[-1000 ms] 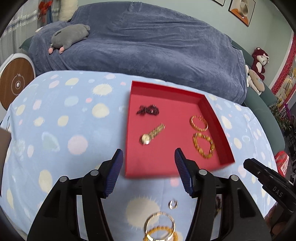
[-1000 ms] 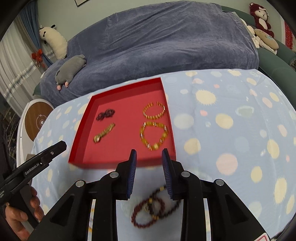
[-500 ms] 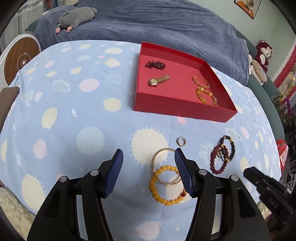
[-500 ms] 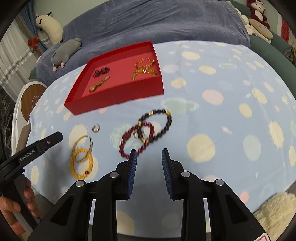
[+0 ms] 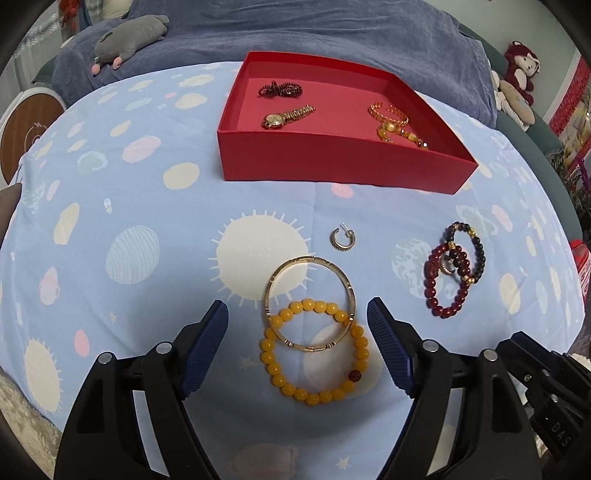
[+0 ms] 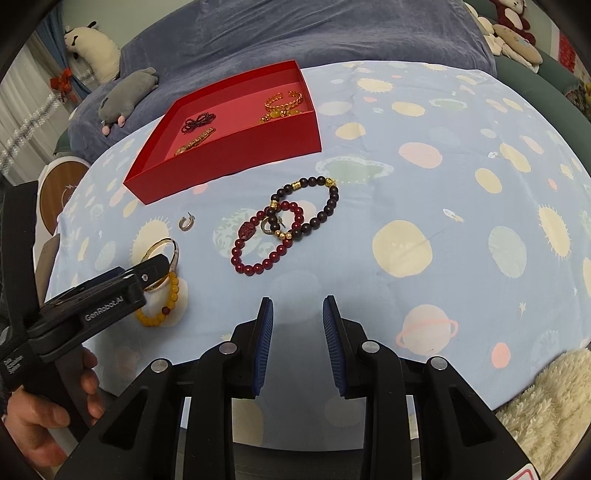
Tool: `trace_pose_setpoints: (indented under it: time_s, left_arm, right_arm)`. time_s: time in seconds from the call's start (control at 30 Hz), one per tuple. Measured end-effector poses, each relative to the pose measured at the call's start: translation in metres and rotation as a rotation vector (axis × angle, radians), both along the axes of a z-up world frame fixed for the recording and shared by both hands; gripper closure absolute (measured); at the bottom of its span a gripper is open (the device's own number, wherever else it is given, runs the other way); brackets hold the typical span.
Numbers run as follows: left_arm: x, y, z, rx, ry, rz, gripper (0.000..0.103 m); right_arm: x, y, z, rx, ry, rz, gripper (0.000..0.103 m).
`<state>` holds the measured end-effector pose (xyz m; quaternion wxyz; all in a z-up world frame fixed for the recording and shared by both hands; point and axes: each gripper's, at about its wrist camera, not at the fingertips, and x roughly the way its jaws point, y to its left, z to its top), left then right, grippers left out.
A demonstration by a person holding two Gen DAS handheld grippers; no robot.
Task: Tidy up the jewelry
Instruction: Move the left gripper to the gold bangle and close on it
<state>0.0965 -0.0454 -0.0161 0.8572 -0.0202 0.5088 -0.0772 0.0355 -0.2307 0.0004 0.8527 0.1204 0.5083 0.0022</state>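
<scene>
A red tray (image 5: pixel 332 162) (image 6: pixel 229 162) on the blue spotted cloth holds a watch (image 5: pixel 286 116), a dark red bead piece (image 5: pixel 280 88) and gold bracelets (image 5: pixel 391 122). In front of it lie a gold bangle (image 5: pixel 310 304) overlapping a yellow bead bracelet (image 5: pixel 314 354), a small hoop earring (image 5: pixel 343 239), and a red bead bracelet (image 6: pixel 266 240) linked with a dark bead bracelet (image 6: pixel 314 206). My left gripper (image 5: pixel 297 332) is open, its jaws either side of the bangle and yellow bracelet. My right gripper (image 6: pixel 297 325) is open and empty, short of the red bracelet.
A blue covered sofa (image 5: pixel 295 33) with a grey plush toy (image 5: pixel 129 37) stands behind the table. A round wooden object (image 5: pixel 26 136) is at the left. A fluffy cream rug (image 6: pixel 546 398) lies at the lower right. The left gripper body (image 6: pixel 92 299) shows in the right wrist view.
Both grippers have pulled back from the red tray and lowered toward the cloth. The loose bracelets now lie near the jaws. Both jaws stay open.
</scene>
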Motion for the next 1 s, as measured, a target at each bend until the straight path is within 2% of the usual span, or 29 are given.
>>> trace_pose_setpoints:
  time_s: [0.13,0.3,0.43,0.5,0.73,0.77,0.8,0.87,1.0]
  left_arm:
    - [0.001,0.003,-0.005,-0.003,-0.003,0.011,0.037]
    - [0.001,0.005,-0.004,-0.003,-0.020,0.007,0.052]
    - [0.002,0.010,-0.002,-0.019,-0.019,0.024,0.056]
    - [0.002,0.013,-0.001,-0.036,-0.015,0.024,0.085]
    - [0.002,0.022,-0.001,-0.058,0.002,0.051,0.082]
    - [0.002,0.024,-0.001,-0.066,0.006,0.058,0.073]
    - [0.002,0.025,0.000,-0.074,0.005,0.066,0.056]
    - [0.001,0.025,0.003,-0.076,-0.013,0.082,0.041]
    - [0.007,0.013,0.004,-0.057,-0.015,0.046,0.034]
  right_arm:
    - [0.000,0.000,-0.002,0.005,0.009,-0.001,0.075]
    - [0.002,0.000,-0.005,0.006,0.015,0.000,0.075]
    - [0.001,0.000,-0.005,0.003,0.016,-0.001,0.075]
    - [0.001,-0.001,-0.005,0.006,0.017,-0.004,0.075]
    - [0.011,-0.004,-0.002,0.010,0.004,-0.020,0.075]
    - [0.011,-0.005,-0.001,0.011,0.001,-0.021,0.075]
    - [0.011,-0.005,-0.001,0.010,0.000,-0.021,0.075]
    - [0.010,-0.005,-0.002,0.012,0.002,-0.022,0.075]
    - [0.009,-0.007,-0.004,0.020,0.014,-0.031,0.075]
